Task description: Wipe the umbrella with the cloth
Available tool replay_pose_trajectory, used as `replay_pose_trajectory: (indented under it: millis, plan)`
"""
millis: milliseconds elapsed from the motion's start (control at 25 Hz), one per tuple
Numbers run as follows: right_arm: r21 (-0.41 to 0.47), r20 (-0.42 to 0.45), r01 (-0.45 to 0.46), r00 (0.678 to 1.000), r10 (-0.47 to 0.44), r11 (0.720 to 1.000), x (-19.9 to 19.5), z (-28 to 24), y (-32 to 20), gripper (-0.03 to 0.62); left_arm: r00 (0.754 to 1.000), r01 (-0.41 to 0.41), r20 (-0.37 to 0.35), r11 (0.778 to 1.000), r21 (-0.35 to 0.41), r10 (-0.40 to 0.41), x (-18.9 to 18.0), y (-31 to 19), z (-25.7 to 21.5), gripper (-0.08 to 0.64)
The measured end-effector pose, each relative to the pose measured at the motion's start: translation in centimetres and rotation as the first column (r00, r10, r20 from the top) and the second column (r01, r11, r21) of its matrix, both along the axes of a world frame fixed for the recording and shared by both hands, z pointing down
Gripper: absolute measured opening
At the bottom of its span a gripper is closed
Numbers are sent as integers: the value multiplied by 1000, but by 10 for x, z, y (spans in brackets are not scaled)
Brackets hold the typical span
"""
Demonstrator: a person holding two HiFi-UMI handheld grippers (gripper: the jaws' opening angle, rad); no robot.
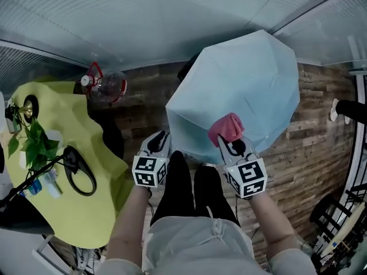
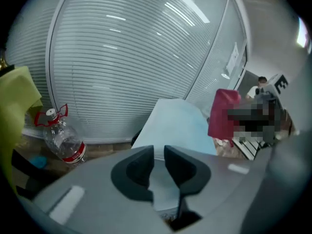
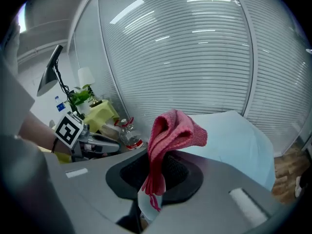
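A pale blue umbrella [image 1: 235, 85] stands open on the wooden floor ahead of me, its canopy tipped toward me. My right gripper [image 1: 226, 142] is shut on a pink cloth [image 1: 225, 128], which bunches up above the jaws and hangs over the canopy's near edge. In the right gripper view the cloth [image 3: 173, 130] rises from the right gripper [image 3: 158, 167] with the umbrella [image 3: 234, 135] beyond. My left gripper [image 1: 161, 136] hovers by the canopy's near left edge. Its own view shows the left gripper [image 2: 159, 155] open by a narrow gap, nothing between the jaws, and the umbrella [image 2: 175, 126] straight ahead.
A table under a yellow-green cover [image 1: 69, 136] stands at the left with a potted plant [image 1: 31, 142] and a black cable [image 1: 80, 171]. A large water bottle [image 1: 106, 85] lies by the blinds. Someone's shoe [image 1: 335, 110] and a rack [image 1: 338, 228] are at the right.
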State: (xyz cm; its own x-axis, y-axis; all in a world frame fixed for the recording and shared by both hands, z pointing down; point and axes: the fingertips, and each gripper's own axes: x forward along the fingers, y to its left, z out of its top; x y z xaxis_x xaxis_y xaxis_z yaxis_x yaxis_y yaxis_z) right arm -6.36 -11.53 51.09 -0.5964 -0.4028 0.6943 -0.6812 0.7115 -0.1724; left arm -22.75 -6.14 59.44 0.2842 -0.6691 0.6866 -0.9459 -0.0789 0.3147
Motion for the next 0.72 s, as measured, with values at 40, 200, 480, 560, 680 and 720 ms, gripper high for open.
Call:
replay_pose_trajectory:
  millis: [40, 200, 480, 560, 680, 720]
  plan:
    - [-6, -7, 8, 1000, -8, 1000, -9, 12, -4, 55, 1000, -12, 3, 1000, -16, 12, -8, -5, 19, 75]
    - [-35, -24, 24, 999, -25, 999, -35, 59, -21, 55, 996, -83, 16, 993, -79, 84, -29, -27, 93, 190]
    - [-38, -105, 84, 991, -88, 996, -60, 124, -44, 55, 956, -290, 16, 948, -129, 294, -41, -54, 171, 190]
    - [-51, -109, 88, 990, -93, 995, -64, 133, -49, 54, 927, -370, 20, 921, -126, 375, -40, -62, 182, 207]
    - [-56, -122, 87, 988, -93, 995, -67, 140, -55, 55, 902, -429, -5, 894, -129, 432, -38, -75, 190, 230]
    - [-53, -130, 85, 987, -91, 995, -67, 143, -57, 55, 894, -444, -5, 886, -134, 447, -37, -78, 193, 221]
